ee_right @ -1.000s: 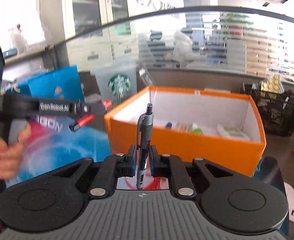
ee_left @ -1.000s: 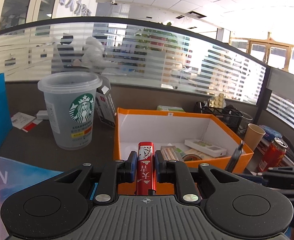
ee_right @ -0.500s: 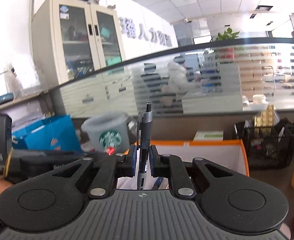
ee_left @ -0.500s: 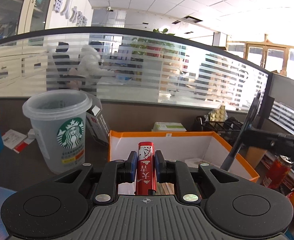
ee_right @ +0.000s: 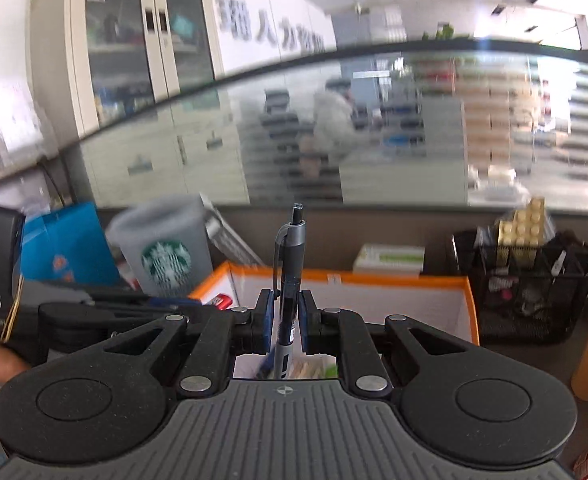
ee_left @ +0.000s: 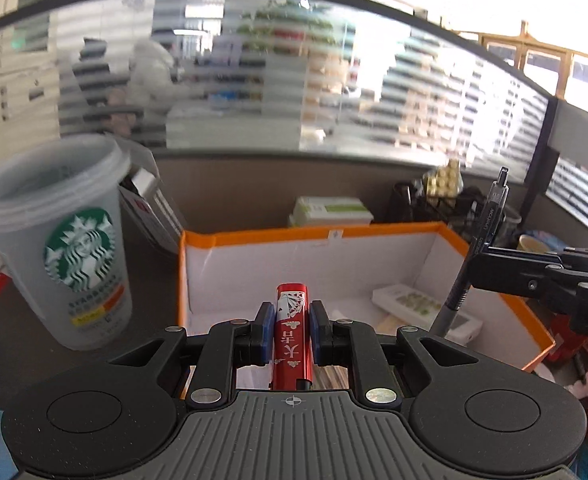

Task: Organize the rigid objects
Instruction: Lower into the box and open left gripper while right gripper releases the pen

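Pen [ee_right: 289, 276] upright, lighter [ee_left: 291, 330] pointing forward

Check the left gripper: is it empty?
No, the left gripper is shut on a red lighter above the orange box.

At lower centre the left gripper [ee_left: 291, 330] clamps a red lighter [ee_left: 291, 336] upright between blue pads [ee_left: 267, 332], above the open orange box [ee_left: 253, 235]. At the right edge the right gripper [ee_left: 478, 266] pinches a grey pen [ee_left: 484, 240], tilted over the box. A Starbucks cup [ee_left: 59, 240] stands at left; small packets, blurred, seem to lie in the box
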Motion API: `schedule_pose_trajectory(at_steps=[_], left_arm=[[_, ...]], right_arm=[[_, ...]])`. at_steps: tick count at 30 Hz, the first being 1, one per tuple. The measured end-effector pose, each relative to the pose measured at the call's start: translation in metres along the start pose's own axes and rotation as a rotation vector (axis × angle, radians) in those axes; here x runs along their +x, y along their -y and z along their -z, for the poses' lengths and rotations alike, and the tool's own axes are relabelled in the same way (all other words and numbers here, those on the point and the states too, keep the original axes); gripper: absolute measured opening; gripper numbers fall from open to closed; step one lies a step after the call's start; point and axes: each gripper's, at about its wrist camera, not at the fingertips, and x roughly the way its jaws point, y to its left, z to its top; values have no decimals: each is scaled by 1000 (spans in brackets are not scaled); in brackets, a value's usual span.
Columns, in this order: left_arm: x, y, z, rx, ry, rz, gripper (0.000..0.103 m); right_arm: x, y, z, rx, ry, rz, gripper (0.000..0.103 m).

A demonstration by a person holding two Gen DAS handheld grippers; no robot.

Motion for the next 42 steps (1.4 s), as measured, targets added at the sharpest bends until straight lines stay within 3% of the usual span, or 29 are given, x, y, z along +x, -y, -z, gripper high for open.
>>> schedule_pose_trajectory(at_steps=[6,11,17,26,42], left_arm=[[20,-7,7,-1,-110,38,16],[34,1,9,39,-193,65,16],[49,6,16,58,-250,63,16],[61,11,18,83,-270,32,16],[62,19,21,118,-240,-34,16]], right_arm=[[9,6,7,-17,-98,11,12],[30,7,10,-22,-236,-20,12],[55,8,15,-13,-342,-46,12],[78,18,25,11,-425,-34,12],[87,29,35,0,-450,14,12]])
